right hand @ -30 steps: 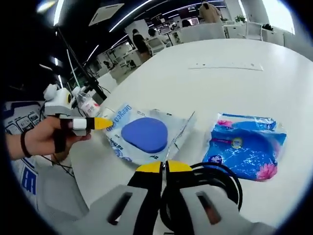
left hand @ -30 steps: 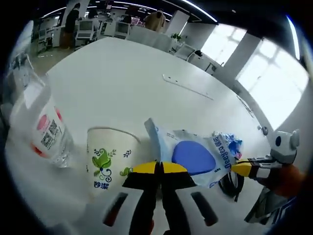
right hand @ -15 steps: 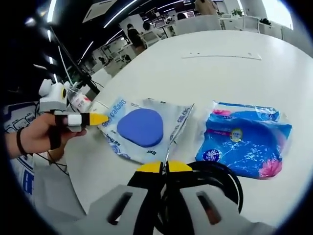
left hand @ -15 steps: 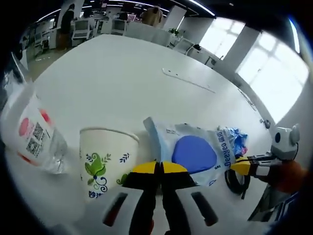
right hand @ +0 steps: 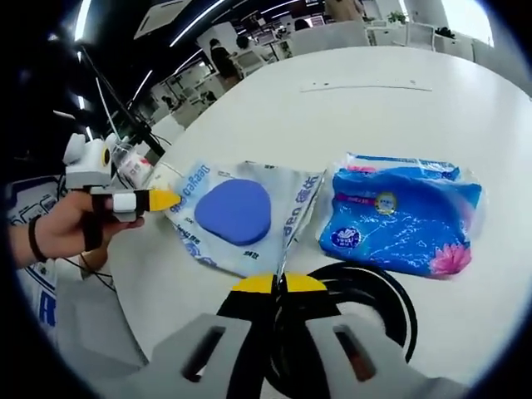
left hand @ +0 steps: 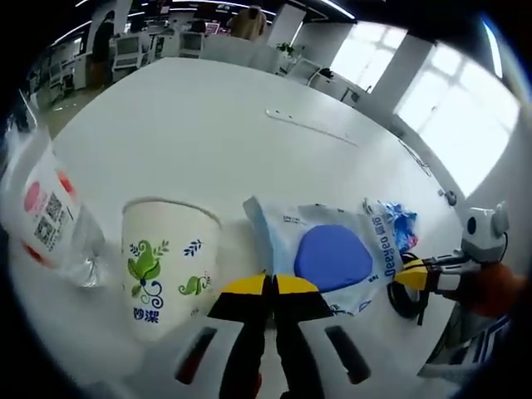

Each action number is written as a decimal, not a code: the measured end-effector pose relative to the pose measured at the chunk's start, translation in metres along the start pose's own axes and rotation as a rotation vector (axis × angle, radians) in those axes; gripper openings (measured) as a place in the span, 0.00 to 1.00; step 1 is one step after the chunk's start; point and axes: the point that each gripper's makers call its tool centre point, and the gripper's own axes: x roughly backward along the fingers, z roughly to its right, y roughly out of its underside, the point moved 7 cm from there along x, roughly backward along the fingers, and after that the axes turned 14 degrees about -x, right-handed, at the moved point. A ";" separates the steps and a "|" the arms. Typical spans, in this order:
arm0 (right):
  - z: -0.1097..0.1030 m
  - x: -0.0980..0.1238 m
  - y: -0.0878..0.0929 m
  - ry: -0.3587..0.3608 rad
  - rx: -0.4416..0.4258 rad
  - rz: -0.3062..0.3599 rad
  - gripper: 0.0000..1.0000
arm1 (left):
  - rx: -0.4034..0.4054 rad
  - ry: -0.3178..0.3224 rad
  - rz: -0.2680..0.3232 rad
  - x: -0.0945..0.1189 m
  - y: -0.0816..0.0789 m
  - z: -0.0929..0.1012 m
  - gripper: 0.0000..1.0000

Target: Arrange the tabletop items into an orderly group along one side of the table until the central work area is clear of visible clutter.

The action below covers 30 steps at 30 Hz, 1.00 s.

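— Left gripper (left hand: pixel 273 285): jaws pressed together, pinching the near edge of the clear packet with the blue pad (left hand: pixel 332 256). Paper cup (left hand: pixel 169 262) just beside, bottle (left hand: pixel 46 212) beyond.

— Right gripper (right hand: pixel 278 283): jaws closed too, clamped on that packet's opposite edge, above the black cable coil (right hand: pixel 366 320). Blue tissue pack (right hand: pixel 401 213) alongside on the white table (right hand: pixel 399 108).

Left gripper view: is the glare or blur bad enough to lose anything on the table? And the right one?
Left gripper view: windows blown out white, bottle smeared at the fisheye edge, paper cup print sharp. Right gripper view: even light, blue packet shiny but readable, cable crisp, background dim.
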 end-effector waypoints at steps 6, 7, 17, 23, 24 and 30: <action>0.000 0.000 -0.001 -0.007 0.000 -0.003 0.00 | 0.006 0.000 -0.001 0.002 0.004 0.000 0.00; 0.000 -0.001 -0.002 -0.005 0.012 -0.004 0.00 | 0.009 -0.001 -0.001 0.002 0.003 -0.001 0.00; -0.002 -0.009 -0.017 0.003 0.025 -0.010 0.00 | 0.026 -0.017 0.007 -0.003 -0.006 -0.007 0.00; 0.004 -0.007 -0.017 0.009 0.009 -0.001 0.01 | 0.022 -0.006 0.001 -0.003 -0.003 -0.005 0.00; 0.004 -0.006 -0.017 0.007 -0.002 0.002 0.01 | 0.020 -0.004 0.001 -0.003 -0.002 -0.004 0.00; 0.003 -0.005 -0.016 0.000 0.015 -0.009 0.03 | 0.011 -0.005 0.005 -0.002 -0.001 -0.004 0.00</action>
